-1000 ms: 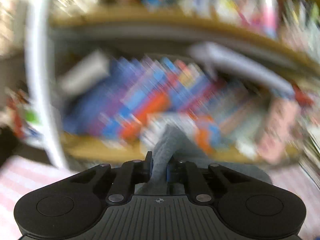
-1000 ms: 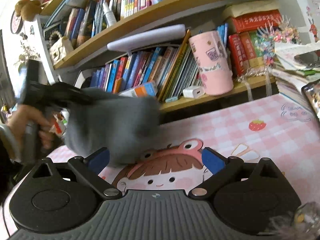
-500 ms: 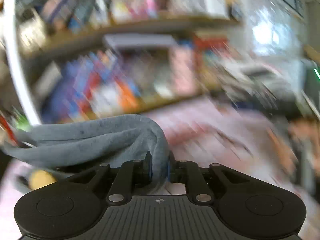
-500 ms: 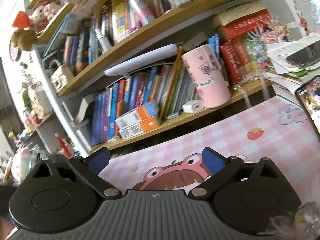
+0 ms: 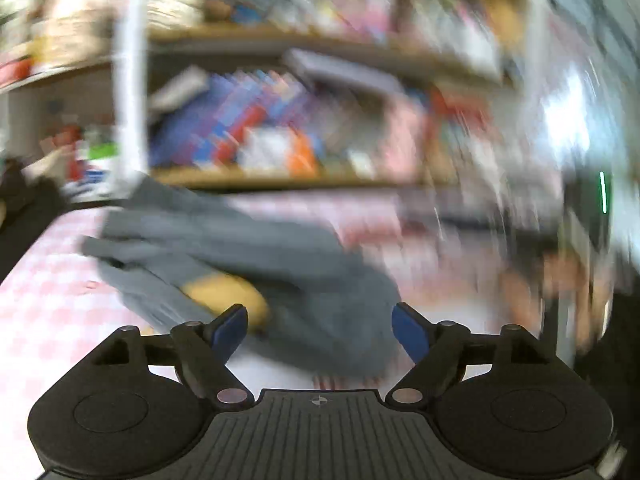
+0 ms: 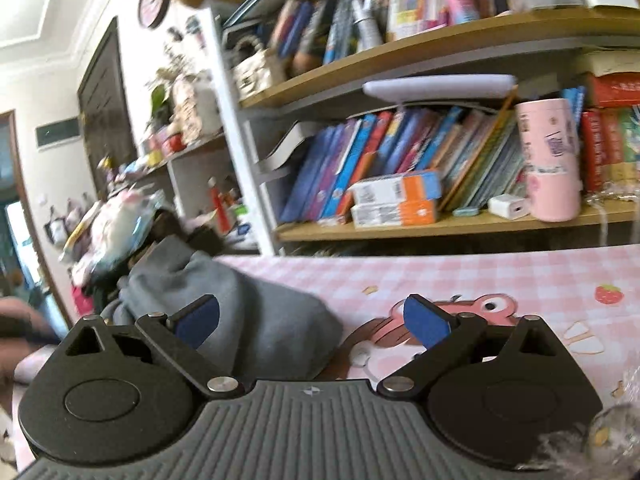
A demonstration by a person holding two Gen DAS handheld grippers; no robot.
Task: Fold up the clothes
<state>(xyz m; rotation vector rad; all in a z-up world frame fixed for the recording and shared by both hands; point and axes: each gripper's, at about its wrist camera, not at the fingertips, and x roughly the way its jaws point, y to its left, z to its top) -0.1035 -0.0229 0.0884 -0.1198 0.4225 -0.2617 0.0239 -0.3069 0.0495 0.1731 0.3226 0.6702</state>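
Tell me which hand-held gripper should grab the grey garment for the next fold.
Probably the left hand-held gripper: its jaws are opening with the grey garment directly between and ahead of them. The right hand-held gripper is open too, but the garment sits off toward its left finger.

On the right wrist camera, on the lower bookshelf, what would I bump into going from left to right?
Leaning books → orange and white boxes → small white charger → pink cup → red books.
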